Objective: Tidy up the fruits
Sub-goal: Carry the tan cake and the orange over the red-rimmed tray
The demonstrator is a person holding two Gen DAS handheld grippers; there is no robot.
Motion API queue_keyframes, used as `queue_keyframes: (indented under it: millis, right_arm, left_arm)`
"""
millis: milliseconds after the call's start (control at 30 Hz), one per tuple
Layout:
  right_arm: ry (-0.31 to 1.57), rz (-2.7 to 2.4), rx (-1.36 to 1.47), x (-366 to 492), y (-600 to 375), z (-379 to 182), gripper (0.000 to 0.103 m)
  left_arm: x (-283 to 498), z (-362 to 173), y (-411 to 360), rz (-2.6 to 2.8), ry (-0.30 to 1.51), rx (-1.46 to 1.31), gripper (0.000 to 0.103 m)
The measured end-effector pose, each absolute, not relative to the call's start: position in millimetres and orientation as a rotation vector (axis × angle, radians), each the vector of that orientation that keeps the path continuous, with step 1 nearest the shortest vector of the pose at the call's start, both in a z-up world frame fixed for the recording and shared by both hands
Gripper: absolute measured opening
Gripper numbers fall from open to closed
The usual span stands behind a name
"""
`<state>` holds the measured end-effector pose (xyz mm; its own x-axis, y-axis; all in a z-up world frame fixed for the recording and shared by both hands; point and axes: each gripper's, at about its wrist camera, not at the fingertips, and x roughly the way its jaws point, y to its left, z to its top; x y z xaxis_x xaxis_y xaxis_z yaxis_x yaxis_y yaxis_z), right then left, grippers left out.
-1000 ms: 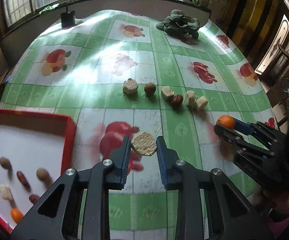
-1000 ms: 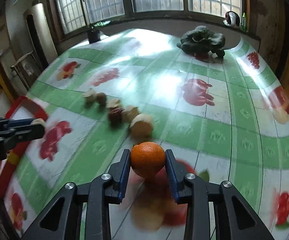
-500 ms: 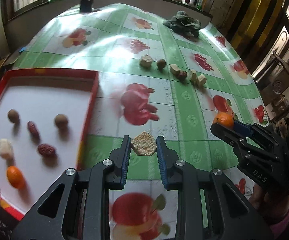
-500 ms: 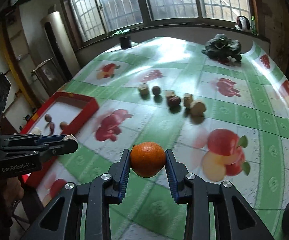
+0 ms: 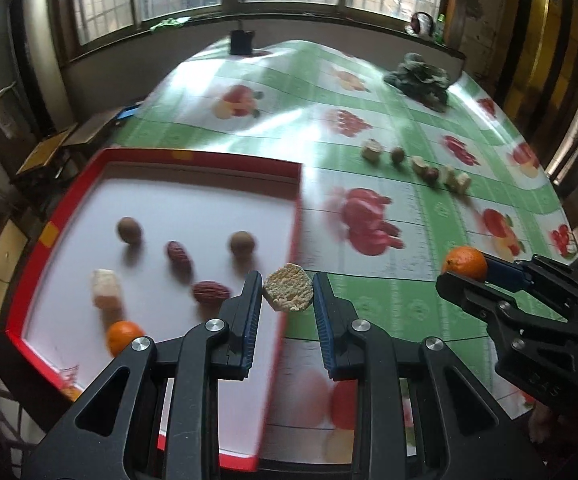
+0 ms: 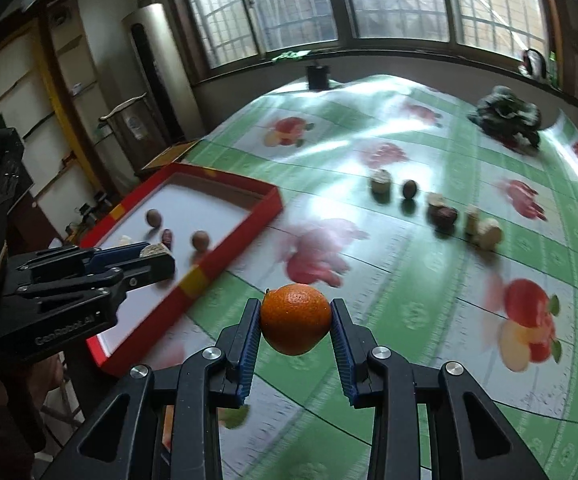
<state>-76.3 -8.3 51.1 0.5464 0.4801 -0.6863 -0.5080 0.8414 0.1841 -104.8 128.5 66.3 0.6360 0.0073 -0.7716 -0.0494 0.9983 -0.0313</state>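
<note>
Since the earlier frames, both grippers have been carried across the table (image 5: 409, 312) with its glossy green-and-white checked fruit-print cloth, towards the shallow red-rimmed tray with a white floor (image 5: 193, 160), which now fills the left half of the left wrist view.

The left gripper (image 5: 287, 308) is closed on a pale, hexagon-shaped crumbly slice (image 5: 287, 293), held over the tray's near right rim. The right gripper (image 6: 295, 336) is clamped on a small round orange (image 6: 295, 318), held above the cloth just outside the tray's right wall.

Six pieces are counted in the tray: two round brown fruits (image 5: 129, 230), two dark red wrinkled dates (image 5: 178, 255), one pale chunk (image 5: 106, 286) and one orange (image 5: 123, 336). Six more pieces are lined up in a row (image 5: 417, 164) on the cloth well beyond the tray; their kinds are too blurred to sort. A dark green leafy bundle (image 5: 419, 80) is seen at the far end of the table.

Trouble is judged most likely at release. If the crumbly slice were let go at this spot, the rim could be struck and the slice tipped onto the cloth, or broken. The orange, being round, could roll across the smooth floor and knock the loose pieces. The two grippers, converging on one tray, could also be knocked together.
</note>
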Motion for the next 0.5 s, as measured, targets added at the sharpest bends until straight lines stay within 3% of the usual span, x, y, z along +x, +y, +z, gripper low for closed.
queue_keyframes:
  millis: [500]
  right_arm:
    - [0.815, 0.704, -0.122, -69, 70, 53, 0.033]
  left_arm:
    - [-112, 60, 196, 0.191, 0.861, -0.108, 0.025]
